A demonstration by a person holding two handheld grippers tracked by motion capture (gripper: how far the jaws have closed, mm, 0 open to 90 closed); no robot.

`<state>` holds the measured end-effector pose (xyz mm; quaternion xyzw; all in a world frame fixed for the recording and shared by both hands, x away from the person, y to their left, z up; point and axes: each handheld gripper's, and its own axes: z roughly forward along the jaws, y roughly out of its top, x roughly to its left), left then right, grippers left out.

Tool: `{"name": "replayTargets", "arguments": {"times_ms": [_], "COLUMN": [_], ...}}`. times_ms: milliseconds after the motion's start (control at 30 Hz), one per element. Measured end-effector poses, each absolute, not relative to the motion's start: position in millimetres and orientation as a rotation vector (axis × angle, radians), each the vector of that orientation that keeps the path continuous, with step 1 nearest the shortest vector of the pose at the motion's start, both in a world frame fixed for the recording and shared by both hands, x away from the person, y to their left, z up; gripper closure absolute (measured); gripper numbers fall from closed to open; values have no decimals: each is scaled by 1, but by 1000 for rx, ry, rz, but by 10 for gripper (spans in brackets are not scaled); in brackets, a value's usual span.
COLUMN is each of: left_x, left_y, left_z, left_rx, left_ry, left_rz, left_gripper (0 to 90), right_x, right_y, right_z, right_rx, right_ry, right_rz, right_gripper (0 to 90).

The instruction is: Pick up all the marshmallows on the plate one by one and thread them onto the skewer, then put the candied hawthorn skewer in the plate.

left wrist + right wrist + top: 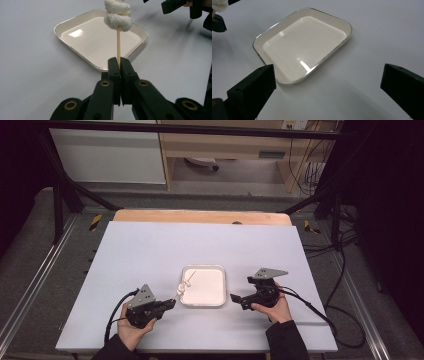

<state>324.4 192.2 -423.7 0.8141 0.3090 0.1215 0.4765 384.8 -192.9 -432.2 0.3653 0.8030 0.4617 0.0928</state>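
Observation:
My left gripper (172,303) (119,62) is shut on the lower end of a thin wooden skewer (118,45). The skewer carries white fluffy lumps (118,15) (186,283) near its top, and they hang over the left edge of a shallow cream tray (207,290) (75,50). The tray (304,42) holds nothing. My right gripper (241,289) (327,70) stands open just right of the tray, low over the table, jaws wide apart with nothing between them. A lump (219,5) also peeks in at the top left of the right gripper view.
The tray sits on a white sheet (165,250) covering the table, whose wooden far edge (200,216) shows beyond it. Black frame posts (57,205) stand at the far corners. Cables (345,270) trail on the floor to the right.

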Motion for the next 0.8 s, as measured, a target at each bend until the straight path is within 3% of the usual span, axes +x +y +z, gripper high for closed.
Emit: {"name": "replayTargets", "arguments": {"times_ms": [800], "left_x": [352], "left_y": [172], "left_z": [-396], "left_rx": [2037], "left_ry": [785], "left_rz": [273], "left_gripper": [884], "right_x": [370], "right_y": [-247], "right_z": [-452], "right_rx": [1162], "right_ry": [2337], "right_rz": [1328], "right_gripper": [6]}}
